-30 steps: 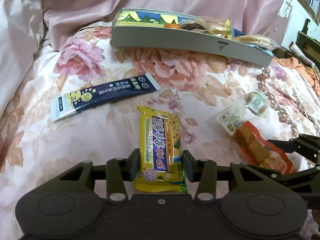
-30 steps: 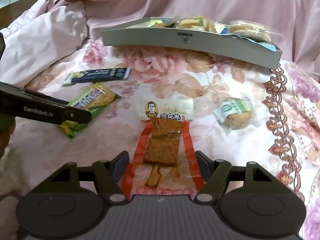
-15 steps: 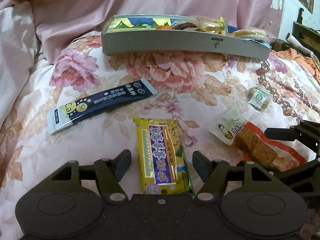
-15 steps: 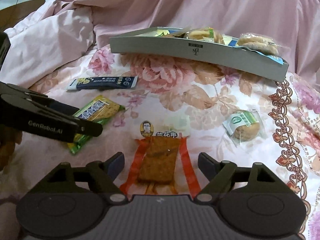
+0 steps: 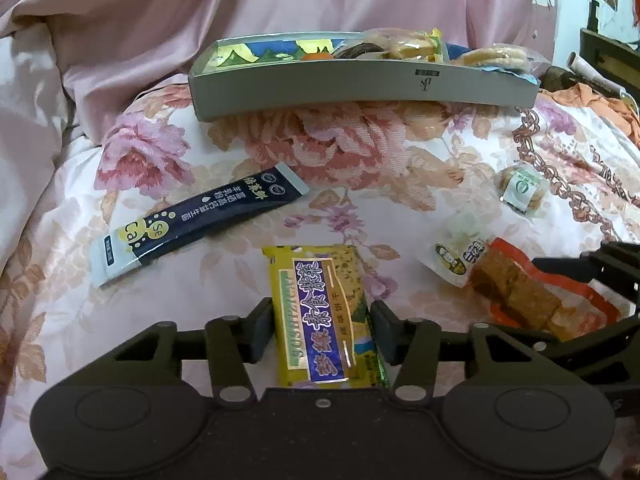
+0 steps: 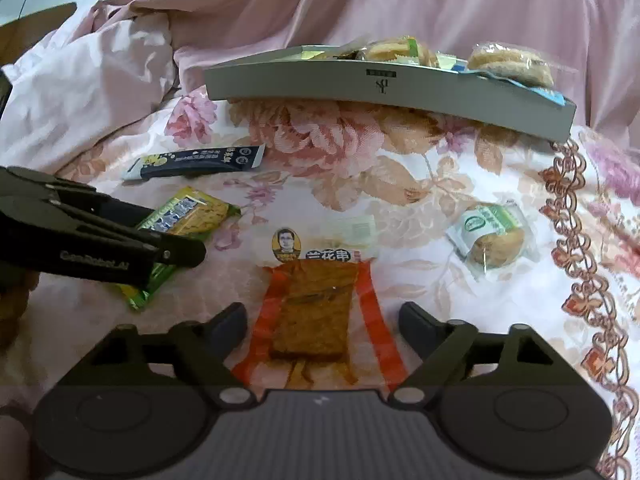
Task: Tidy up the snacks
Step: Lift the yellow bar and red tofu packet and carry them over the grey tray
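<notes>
The left gripper [image 5: 322, 324], at lower centre of the left wrist view, is closing its jaws on the yellow biscuit packet [image 5: 324, 312]; both pads touch the packet's long edges. The packet lies flat on the floral bedspread [image 5: 360, 152].

The right gripper [image 6: 322, 328], at lower centre of the right wrist view, has its jaws spread and closing. The orange tofu-snack packet [image 6: 316, 312] lies between them, clear of both pads.

The grey tray [image 5: 360, 80], holding snacks, sits across the upper centre. The dark blue sachet [image 5: 200, 220] lies centre left. A small green-labelled cake packet [image 6: 492, 236] lies at centre right.
</notes>
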